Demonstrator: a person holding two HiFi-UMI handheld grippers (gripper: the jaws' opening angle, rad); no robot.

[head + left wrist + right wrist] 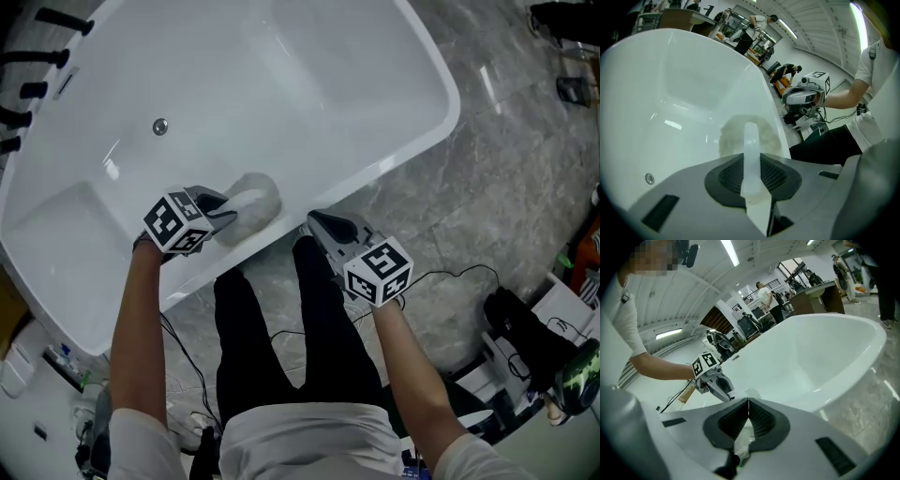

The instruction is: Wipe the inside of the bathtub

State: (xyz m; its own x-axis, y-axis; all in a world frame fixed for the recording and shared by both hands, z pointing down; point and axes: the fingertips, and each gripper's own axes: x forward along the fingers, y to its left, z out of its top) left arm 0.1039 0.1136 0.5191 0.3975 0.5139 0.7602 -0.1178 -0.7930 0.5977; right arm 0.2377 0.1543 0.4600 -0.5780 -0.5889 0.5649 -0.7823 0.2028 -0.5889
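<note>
White freestanding bathtub [281, 84], seen from above in the head view, long axis running diagonally. Drain [160, 126] sits on the tub bottom. A pale, fluffy round wiping pad [251, 202] lies against the inner wall on the person's side, just below the rim and well apart from the drain.

Left gripper [228, 211] reaches over that rim into the tub. In the left gripper view its jaws are clamped on a pale translucent strip [751, 154] that runs forward to the wiping pad [733, 136]; the pad presses flat on the white wall. The drain [649, 178] shows lower left there.

Right gripper [317, 223] is outside the tub, just beside the outer rim and above the floor. In the right gripper view its jaws [748, 404] meet along a thin line with nothing between them; it touches nothing. That view also takes in the left gripper [723, 391] at the tub edge and the tub's curved interior [811, 357].

The person's legs in black trousers [281, 328] stand against the tub's side. Floor [506, 187] is grey marbled tile. Black cables [450, 277] trail on it to the right. Black tap fittings [37, 56] sit at the tub's far-left edge. Several people [757, 28] stand in the background of the gripper views, too small for detail.
</note>
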